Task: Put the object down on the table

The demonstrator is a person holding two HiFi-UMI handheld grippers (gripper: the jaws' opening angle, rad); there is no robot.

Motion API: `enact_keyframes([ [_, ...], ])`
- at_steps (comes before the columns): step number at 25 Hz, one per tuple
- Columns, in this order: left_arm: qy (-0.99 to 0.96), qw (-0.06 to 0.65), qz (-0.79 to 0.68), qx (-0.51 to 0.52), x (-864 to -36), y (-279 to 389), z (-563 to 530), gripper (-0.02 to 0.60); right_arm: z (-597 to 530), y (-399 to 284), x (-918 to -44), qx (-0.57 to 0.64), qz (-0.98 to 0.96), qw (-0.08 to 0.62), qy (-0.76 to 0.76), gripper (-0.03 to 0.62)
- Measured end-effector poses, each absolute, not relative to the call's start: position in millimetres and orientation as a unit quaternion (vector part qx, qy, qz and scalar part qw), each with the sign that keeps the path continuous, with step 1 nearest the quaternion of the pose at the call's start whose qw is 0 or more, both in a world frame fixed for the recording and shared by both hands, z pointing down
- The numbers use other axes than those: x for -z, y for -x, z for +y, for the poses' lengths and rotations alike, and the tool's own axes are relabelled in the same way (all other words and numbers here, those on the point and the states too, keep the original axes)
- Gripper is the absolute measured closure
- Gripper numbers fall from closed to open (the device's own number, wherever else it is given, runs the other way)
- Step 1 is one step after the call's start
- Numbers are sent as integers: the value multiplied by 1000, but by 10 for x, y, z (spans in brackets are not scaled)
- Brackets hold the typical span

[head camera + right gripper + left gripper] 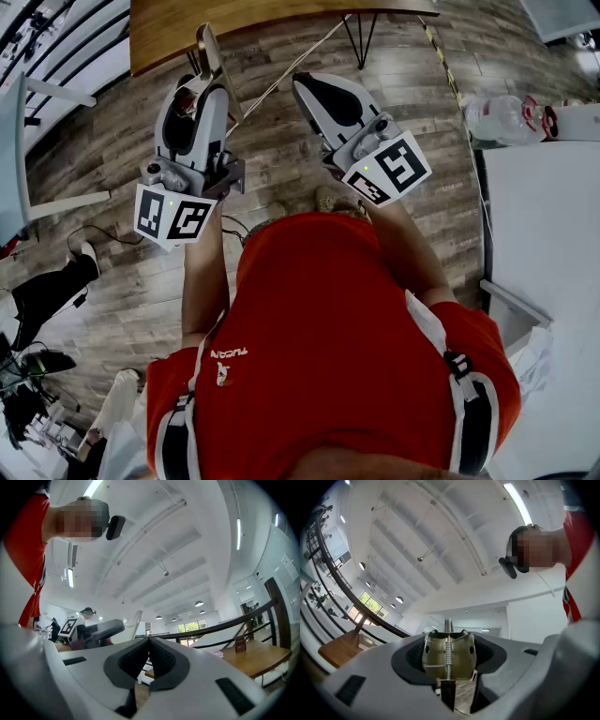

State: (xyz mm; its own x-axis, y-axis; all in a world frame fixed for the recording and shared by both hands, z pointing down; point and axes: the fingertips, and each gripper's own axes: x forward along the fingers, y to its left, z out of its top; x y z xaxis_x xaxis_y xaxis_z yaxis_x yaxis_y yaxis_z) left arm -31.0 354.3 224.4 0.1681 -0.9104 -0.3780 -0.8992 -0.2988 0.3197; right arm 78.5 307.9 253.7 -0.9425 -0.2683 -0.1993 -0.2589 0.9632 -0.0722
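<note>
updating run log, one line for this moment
left gripper: shut on metal spring clip | right gripper: shut, empty | clip: raised, not on wooden table

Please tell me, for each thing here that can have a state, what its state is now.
Left gripper: fingers closed on the metal clip.
Metal clip: gripped, up in the air, not yet put down on a table.
Right gripper: fingers together, nothing between them.

I see a big open lab or office hall: high white ceiling [440, 541] with strip lights [518, 503], a mezzanine railing [225, 625], wood-plank floor [281, 155], a long wooden table [244, 23], loose cables [94, 230] on the floor.
</note>
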Motion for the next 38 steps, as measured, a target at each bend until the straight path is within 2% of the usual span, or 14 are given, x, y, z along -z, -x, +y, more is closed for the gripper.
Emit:
enact_keyframes([
  [4,-770,17,-586,254,-2305,456,3518,362,3044,-671,-2546,40,982,119,139,569],
  [20,-782,52,-569,247,-2543,848,2948,362,2430,-417,-2734,33,978,96,180,569],
  [38,-781,84,-585,203,-2849,1421,422,362,36,267,-2958,7,985,69,160,569],
])
